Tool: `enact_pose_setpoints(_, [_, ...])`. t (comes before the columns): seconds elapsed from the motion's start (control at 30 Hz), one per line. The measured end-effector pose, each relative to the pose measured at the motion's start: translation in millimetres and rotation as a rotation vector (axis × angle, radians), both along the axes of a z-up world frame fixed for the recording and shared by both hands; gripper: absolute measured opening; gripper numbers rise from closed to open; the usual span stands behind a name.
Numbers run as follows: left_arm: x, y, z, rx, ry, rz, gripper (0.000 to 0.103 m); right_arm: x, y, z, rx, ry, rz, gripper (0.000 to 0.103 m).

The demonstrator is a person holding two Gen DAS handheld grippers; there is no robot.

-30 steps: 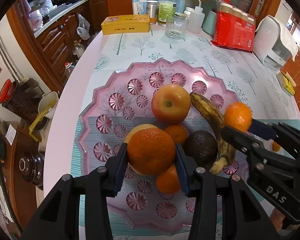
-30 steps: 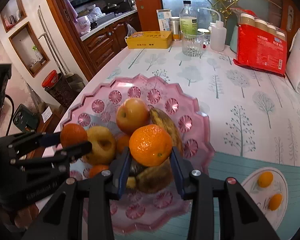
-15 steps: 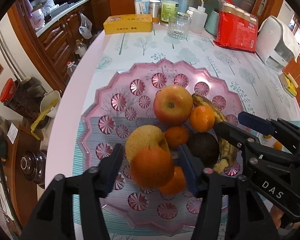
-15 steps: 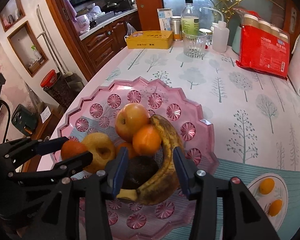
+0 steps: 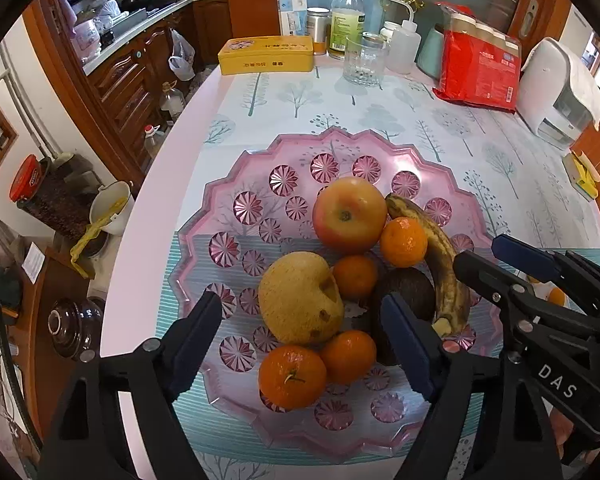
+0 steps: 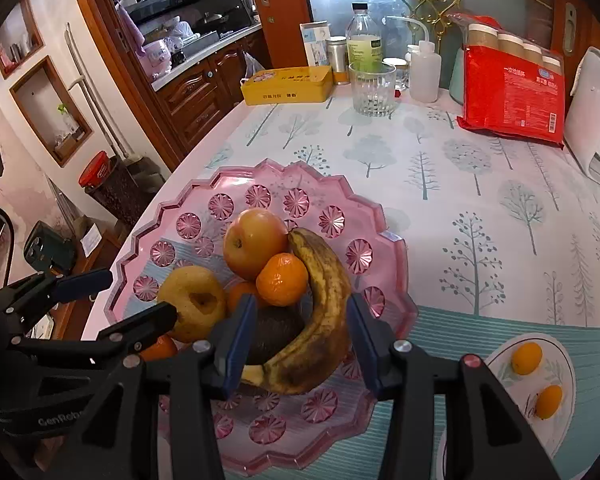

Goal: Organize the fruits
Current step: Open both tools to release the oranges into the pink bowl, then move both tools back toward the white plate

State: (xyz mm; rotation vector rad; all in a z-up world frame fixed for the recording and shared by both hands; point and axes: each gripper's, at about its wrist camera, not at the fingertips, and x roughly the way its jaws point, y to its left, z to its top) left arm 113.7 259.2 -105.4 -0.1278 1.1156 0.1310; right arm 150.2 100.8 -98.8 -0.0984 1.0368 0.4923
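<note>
Fruit sits piled in the pink tray [image 5: 228, 184], my left claw [image 5: 302, 340] having just opened wide with nothing pinched, my right claw [image 6: 300, 340] also parted and empty above the banana [image 6: 320, 312]; release step looks done, next fetch the two kumquats [image 6: 526, 358] on the plate [image 6: 564, 420].

Yellow tin [image 5: 265, 55] beside drinking glass [image 5: 362, 62].

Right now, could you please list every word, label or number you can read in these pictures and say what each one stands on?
"DAS": white letters on the right gripper, seen from the left wrist.
"GenRob", cut off: on the left gripper, seen from the right wrist.
Yellow tin: print too small to read.
Red package: print too blurred.
Bottle label: unreadable.
</note>
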Motion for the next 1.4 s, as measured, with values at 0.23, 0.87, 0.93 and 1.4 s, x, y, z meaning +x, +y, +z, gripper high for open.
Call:
enact_pose_setpoints(0.23, [-7.6, -2.5, 6.0, 0.001, -0.01, 0.009, 0.086, -8.7, -5.4, 4.7, 0.0, -0.007, -0.006, 0.048])
enact_pose_setpoints(0.87, [-37.7, -24.7, 33.0, -0.016, -0.042, 0.002, 0.092, -47.9, -44.1, 31.2, 0.01, -0.054, -0.052, 0.055])
enact_pose_setpoints(0.93, [-38.0, -30.3, 41.5, -0.019, -0.059, -0.008, 0.092, -51.4, -51.5, 38.8, 0.013, -0.074, -0.062, 0.055])
enact_pose_setpoints(1.4, [-23.7, -111.7, 105.3, 0.003, -0.198, -0.185, 0.092, -69.5, -140.3, 110.4, 0.004, -0.238, -0.18, 0.056])
